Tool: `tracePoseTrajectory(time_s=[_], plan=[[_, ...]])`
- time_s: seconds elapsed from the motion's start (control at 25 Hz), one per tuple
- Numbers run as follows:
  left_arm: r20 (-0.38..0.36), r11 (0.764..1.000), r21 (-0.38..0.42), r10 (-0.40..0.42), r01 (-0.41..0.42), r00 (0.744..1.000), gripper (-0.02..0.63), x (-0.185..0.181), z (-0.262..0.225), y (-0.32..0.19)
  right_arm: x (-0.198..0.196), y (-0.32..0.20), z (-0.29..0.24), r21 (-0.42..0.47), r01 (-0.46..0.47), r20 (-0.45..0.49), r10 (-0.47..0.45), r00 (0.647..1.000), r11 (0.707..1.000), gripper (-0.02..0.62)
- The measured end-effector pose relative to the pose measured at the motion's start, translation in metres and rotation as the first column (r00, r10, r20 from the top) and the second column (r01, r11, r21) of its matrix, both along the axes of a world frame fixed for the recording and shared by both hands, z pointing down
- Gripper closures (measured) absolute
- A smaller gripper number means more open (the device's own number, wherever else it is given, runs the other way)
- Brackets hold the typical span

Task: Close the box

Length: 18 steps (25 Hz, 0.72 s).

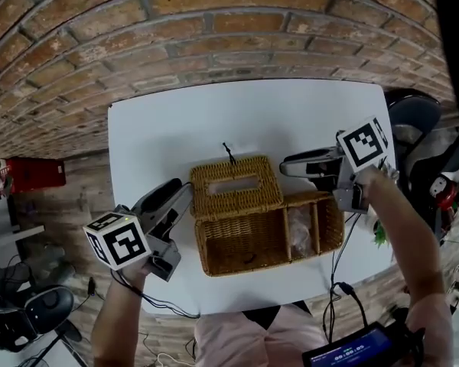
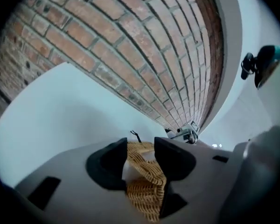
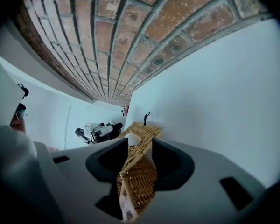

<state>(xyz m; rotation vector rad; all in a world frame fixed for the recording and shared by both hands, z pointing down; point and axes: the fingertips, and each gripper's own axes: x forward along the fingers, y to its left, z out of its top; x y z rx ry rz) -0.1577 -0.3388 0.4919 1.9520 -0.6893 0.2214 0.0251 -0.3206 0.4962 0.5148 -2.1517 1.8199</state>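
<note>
1. The wicker box (image 1: pixel 249 247) sits at the middle of the head view, on a white table (image 1: pixel 176 121) in front of a brick wall (image 1: pixel 214 29). Its open side faces up.
2. Its lid (image 1: pixel 236 183) lies folded back on the upper side of the box. It has a slot in its middle, and a small black loop (image 1: pixel 228 153) sticks out at its top edge.
3. The left gripper (image 1: pixel 182 197) comes in from the lower left of the frame, with its tips at the left corner where lid and box meet.
4. In the left gripper view the wicker edge runs up between the two dark pads. The jaws stand apart, with a pale gap beside the left pad, so they are not clamped on it.
5. The right gripper (image 1: pixel 291 167) reaches in from the upper right of the frame, above the right end of the box and just beside the lid.
6. In the right gripper view a wicker rim rises between the pads toward the lid. These jaws are parted too, with no firm grip on it.
</note>
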Motion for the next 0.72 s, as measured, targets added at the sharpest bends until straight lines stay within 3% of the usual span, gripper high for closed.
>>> tracePoseTrajectory(time_s=[0.08, 0.36, 0.48, 0.72], plan=[[-0.052, 0.997, -0.076, 0.008, -0.012, 0.999, 0.413, 0.001, 0.005, 0.003, -0.003, 0.001, 0.002, -0.046, 0.015, 0.032, -0.013, 0.999, 0.999, 0.411], [-0.115, 0.969, -0.244, 0.008, -0.036, 0.993, 0.399, 0.005, 0.026, 0.008, -0.011, 0.007, 0.018, -0.164, 0.099, 0.059, -0.091, 0.994, 0.981, 0.374], [-0.135, 0.956, -0.287, 0.019, -0.057, 0.991, 0.393, 0.008, 0.034, 0.008, -0.016, 0.007, 0.027, -0.194, 0.122, 0.056, -0.113, 0.992, 0.973, 0.374], [-0.249, 0.923, -0.369, 0.018, -0.112, 0.968, 0.387, 0.019, 0.033, 0.016, -0.016, 0.006, 0.042, -0.225, 0.108, 0.041, -0.101, 0.994, 0.968, 0.376]])
